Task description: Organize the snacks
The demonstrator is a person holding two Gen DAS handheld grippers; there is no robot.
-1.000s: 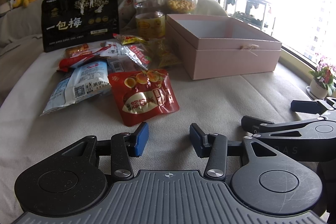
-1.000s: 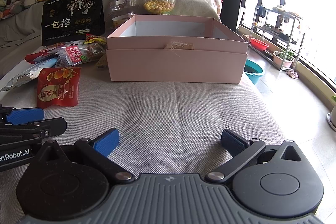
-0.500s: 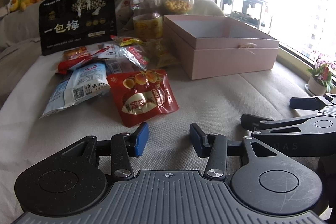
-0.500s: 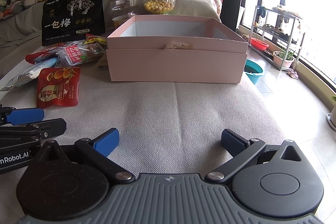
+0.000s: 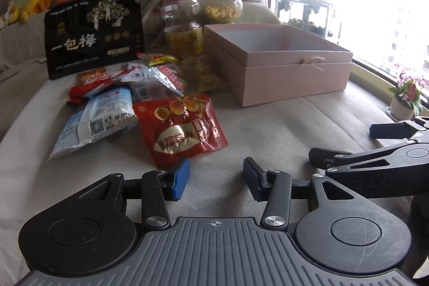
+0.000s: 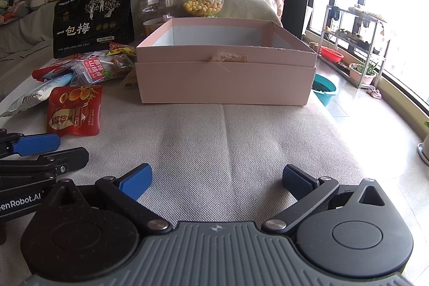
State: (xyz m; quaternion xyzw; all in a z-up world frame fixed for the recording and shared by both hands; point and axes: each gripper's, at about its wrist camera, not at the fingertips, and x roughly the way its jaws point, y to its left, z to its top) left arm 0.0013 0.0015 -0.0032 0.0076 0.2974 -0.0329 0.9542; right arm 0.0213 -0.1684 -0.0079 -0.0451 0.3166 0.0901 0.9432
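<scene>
Left gripper [image 5: 216, 176] jaws opening wider, nothing between; red quail-egg pouch [image 5: 182, 129] just ahead. Right gripper [image 6: 215, 180] spread, empty. Pink box [image 6: 225, 79] seemingly empty. Pickup probably next.

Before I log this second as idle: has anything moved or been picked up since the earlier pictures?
Only the left tool changed: its jaws are opening a little, with nothing between them. Nothing was taken hold of or let go. The right tool is as wide open as before, empty. The red quail-egg pouch, the other packets, the jars and the empty pink box lie where they were.
</scene>
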